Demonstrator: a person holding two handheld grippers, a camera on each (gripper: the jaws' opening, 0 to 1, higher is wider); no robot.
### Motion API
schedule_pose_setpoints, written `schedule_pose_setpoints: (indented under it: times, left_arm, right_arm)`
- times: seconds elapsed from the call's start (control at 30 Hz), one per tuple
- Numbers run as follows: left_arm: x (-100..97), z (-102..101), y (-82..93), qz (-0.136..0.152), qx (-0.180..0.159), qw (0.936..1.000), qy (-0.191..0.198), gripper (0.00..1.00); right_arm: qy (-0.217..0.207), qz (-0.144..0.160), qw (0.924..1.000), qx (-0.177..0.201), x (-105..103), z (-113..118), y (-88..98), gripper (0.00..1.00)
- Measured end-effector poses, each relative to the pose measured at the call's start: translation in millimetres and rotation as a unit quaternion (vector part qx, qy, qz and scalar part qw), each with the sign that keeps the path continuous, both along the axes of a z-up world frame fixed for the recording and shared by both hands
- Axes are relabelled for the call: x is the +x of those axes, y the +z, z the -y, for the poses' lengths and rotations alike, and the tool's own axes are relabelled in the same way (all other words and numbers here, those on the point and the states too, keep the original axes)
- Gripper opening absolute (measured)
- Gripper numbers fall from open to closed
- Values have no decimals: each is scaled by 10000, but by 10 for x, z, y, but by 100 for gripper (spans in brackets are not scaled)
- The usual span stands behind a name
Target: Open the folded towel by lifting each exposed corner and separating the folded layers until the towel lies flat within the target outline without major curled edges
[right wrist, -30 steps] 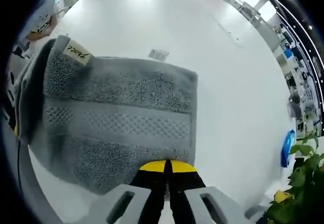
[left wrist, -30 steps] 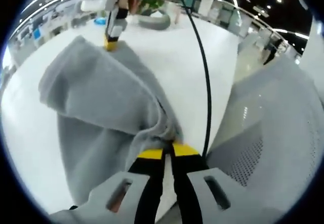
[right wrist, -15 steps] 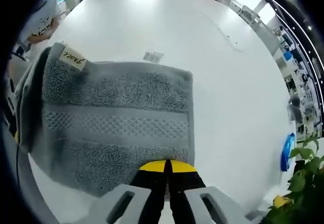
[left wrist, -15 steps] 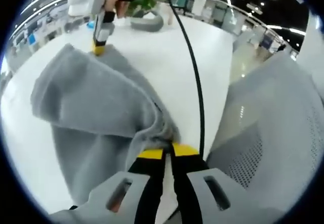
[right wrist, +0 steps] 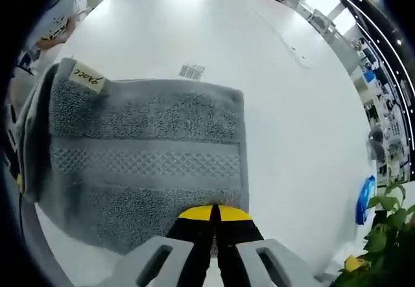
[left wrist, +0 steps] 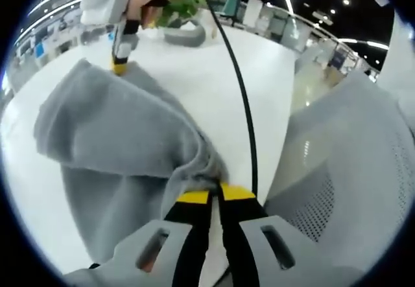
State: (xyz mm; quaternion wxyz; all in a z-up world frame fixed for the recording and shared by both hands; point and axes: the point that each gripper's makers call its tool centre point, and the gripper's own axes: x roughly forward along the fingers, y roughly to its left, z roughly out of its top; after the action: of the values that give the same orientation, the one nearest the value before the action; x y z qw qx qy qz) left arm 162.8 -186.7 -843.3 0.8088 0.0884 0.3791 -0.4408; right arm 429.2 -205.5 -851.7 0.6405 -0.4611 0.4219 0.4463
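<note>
Towel-opening step, with both my grippers pinching edges of the grey towel (right wrist: 149, 151).

My left gripper (left wrist: 216, 195) and right gripper (right wrist: 213, 213) have jaws closed on it above the white worktop (right wrist: 292, 105); next I would spread them apart and lower it flat.

A grey towel (right wrist: 146, 157) lies spread on a white table (right wrist: 285, 105). The right gripper (right wrist: 214, 214), at six o'clock, has its yellow-tipped jaws pinched together on the towel's near edge. A cream label (right wrist: 87, 78) sits at ten o'clock.
</note>
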Motion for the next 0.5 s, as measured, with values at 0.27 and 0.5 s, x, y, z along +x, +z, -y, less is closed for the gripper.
schedule_pose_setpoints:
  times: [0.27,0.5]
  left_arm:
    - [-20,34,-10,-4,-139,9999,-94,4]
    - [-78,57,6,611,362,9945,-766,2]
  right_arm:
    - [17,68,10000,-1,36,-20,0,0]
    - [37,214,9998,2,90,-48,-2,0]
